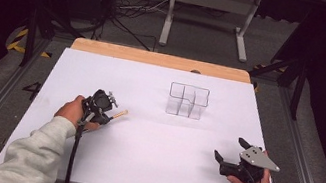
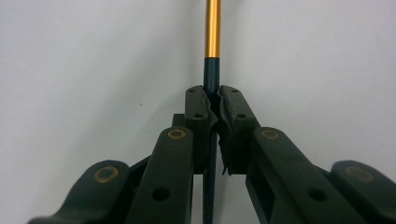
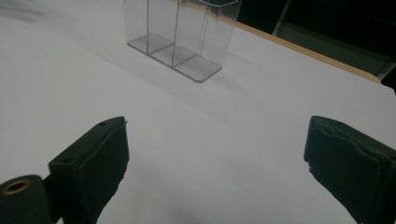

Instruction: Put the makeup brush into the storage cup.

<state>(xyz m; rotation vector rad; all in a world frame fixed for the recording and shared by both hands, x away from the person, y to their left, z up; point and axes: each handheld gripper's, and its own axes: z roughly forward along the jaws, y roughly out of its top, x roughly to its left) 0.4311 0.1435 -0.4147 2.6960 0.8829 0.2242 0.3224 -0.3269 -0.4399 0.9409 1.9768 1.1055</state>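
Clamping a thin pen [image 2: 212,70], the left gripper [image 1: 100,107] sits at the left of centre in the high view, low over the white table [image 1: 148,165]. In the left gripper view the two black jaws meet on the pen's dark shaft at mid-frame, and its gold part runs straight up to the top edge. In the high view a light tip pokes out to the right of the gripper.

At the lower right of the high view, the right gripper [image 1: 230,155] has its jaws spread wide with nothing between them. A clear plastic organizer [image 1: 187,101] stands upright, right of centre, well apart from both grippers; it also shows at the top of the right gripper view [image 3: 180,35].
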